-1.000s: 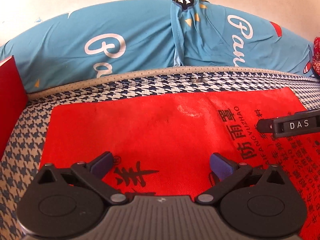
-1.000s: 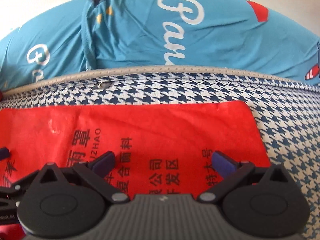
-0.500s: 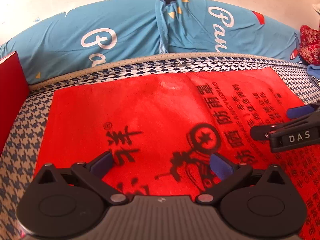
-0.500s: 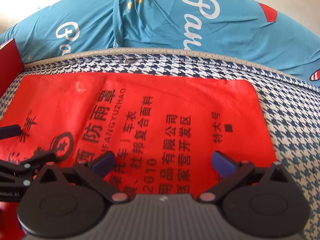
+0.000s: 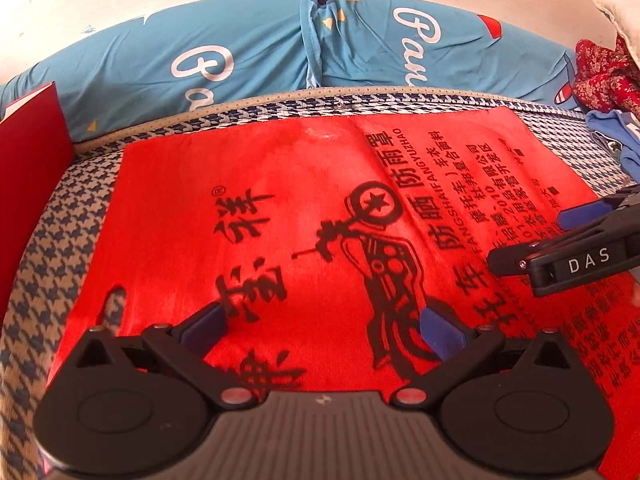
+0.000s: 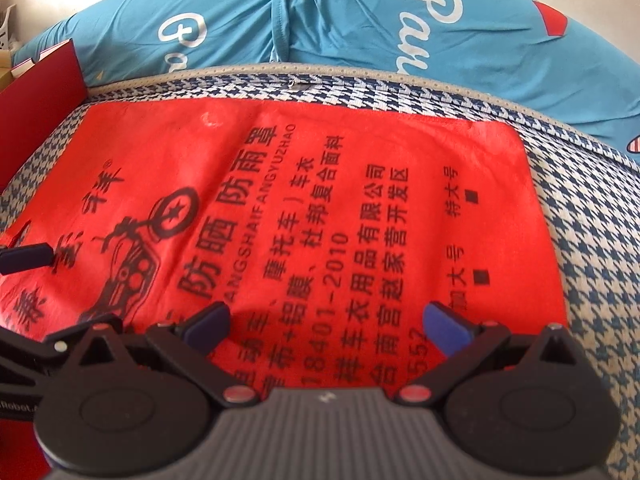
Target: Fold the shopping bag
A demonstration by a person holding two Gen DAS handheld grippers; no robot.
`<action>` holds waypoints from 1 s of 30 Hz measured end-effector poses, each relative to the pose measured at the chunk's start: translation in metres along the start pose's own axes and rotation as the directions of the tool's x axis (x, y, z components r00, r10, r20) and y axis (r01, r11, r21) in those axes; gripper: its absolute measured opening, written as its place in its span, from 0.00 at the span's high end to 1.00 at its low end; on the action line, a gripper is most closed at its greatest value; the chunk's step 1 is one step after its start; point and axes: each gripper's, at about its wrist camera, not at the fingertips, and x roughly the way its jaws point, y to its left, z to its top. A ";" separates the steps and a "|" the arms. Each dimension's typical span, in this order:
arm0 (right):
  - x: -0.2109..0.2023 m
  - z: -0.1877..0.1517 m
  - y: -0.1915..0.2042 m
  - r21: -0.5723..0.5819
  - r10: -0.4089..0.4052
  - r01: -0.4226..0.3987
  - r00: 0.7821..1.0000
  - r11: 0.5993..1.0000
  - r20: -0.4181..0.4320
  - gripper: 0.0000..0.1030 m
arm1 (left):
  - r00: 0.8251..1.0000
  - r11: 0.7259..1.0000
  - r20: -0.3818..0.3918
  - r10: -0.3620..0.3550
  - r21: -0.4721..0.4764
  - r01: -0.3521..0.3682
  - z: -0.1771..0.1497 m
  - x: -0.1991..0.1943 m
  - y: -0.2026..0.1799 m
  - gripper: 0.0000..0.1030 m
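A red shopping bag printed with black characters and a motorcycle drawing lies flat on a houndstooth cushion; the right wrist view shows the same bag. Its cut-out handle hole is at the bag's left end. My left gripper hovers open over the left half, nothing between its fingers. My right gripper hangs open above the right half, also empty. The right gripper's fingers enter the left wrist view from the right. A left fingertip shows at the right view's left edge.
A blue pillow with white lettering lies behind the cushion against a pale wall. A dark red box stands at the left. Red patterned cloth and a blue cloth sit at the far right.
Both grippers have pulled back toward me and risen, so much more of the flat bag shows. Both stay open and empty; the bag has not moved.
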 end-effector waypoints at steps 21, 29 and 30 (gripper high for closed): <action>-0.065 -0.073 0.007 0.046 -0.013 0.014 1.000 0.999 -0.014 0.00 | 1.000 1.000 -0.004 0.007 -0.028 -0.007 -0.048 -0.054 -0.005 0.00; -0.086 -0.101 0.018 0.080 -0.043 0.045 0.999 0.996 -0.021 0.00 | 1.000 1.000 -0.010 0.009 -0.028 -0.009 -0.065 -0.073 -0.008 0.00; -0.089 -0.104 0.019 0.083 -0.045 0.047 0.999 0.995 -0.022 0.00 | 1.000 1.000 -0.011 0.008 -0.027 -0.008 -0.067 -0.075 -0.008 0.00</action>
